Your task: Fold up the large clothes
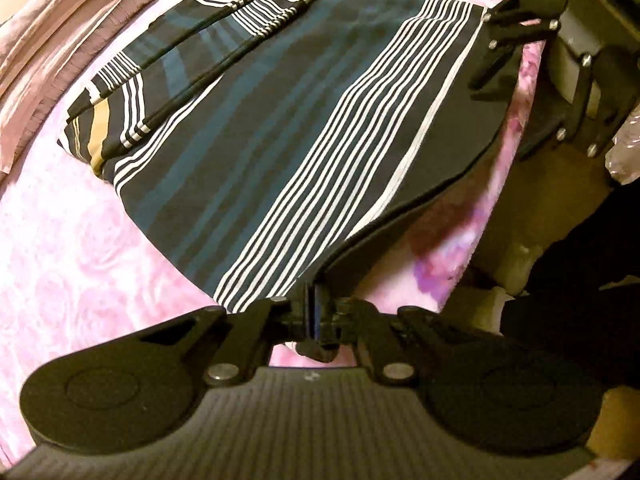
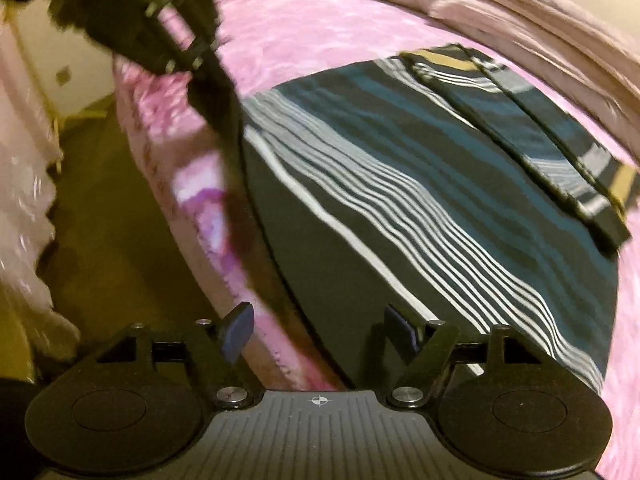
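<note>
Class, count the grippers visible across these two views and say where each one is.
2. The left gripper is shut on the near corner of the striped garment; the right gripper, jaws open, is at the hem's other corner. None appears hidden.

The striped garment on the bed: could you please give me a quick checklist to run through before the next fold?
1. Left gripper shut on a hem corner of the striped garment: ok.
2. Right gripper gripping the other corner: not ok, jaws open, nothing between the pads.
3. Sleeves folded in over the body: ok.
4. Garment lying flat on the pink bedspread: ok.
5. Hem clear of the bed's edge: cannot tell.
</note>
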Available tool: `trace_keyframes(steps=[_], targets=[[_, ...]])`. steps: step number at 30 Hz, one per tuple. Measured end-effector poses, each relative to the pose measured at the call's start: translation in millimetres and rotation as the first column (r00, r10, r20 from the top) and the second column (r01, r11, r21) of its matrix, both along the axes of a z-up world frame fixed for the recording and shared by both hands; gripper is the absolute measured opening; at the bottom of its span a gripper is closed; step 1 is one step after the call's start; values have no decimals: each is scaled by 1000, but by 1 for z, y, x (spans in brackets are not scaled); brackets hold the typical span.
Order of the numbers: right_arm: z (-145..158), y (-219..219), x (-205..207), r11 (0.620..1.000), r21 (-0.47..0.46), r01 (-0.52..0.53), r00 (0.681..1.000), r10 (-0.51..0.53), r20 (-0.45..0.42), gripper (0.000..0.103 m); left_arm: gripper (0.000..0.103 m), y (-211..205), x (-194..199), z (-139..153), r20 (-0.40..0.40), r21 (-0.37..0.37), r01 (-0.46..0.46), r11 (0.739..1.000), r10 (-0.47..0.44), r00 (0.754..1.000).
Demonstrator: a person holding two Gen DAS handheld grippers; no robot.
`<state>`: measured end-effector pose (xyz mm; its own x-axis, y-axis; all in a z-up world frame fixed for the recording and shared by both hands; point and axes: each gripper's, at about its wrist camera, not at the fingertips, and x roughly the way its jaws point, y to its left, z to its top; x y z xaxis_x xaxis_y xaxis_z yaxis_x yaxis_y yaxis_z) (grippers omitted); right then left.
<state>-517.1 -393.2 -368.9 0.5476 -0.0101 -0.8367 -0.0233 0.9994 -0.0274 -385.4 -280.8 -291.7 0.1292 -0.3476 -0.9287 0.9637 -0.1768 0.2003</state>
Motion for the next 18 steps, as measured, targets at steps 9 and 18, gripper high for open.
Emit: trace_keyframes(steps=[9,18], targets=[[-23,-13,-22,975,-212,-70,996,58,-64,49,1,8,-4,-7,-17,1,14,1000,-14,1000],[2,-27,-22,988,-151,-24,996,10,-88,3,9,29,-35,-34,69,19,77,997,-79,994]])
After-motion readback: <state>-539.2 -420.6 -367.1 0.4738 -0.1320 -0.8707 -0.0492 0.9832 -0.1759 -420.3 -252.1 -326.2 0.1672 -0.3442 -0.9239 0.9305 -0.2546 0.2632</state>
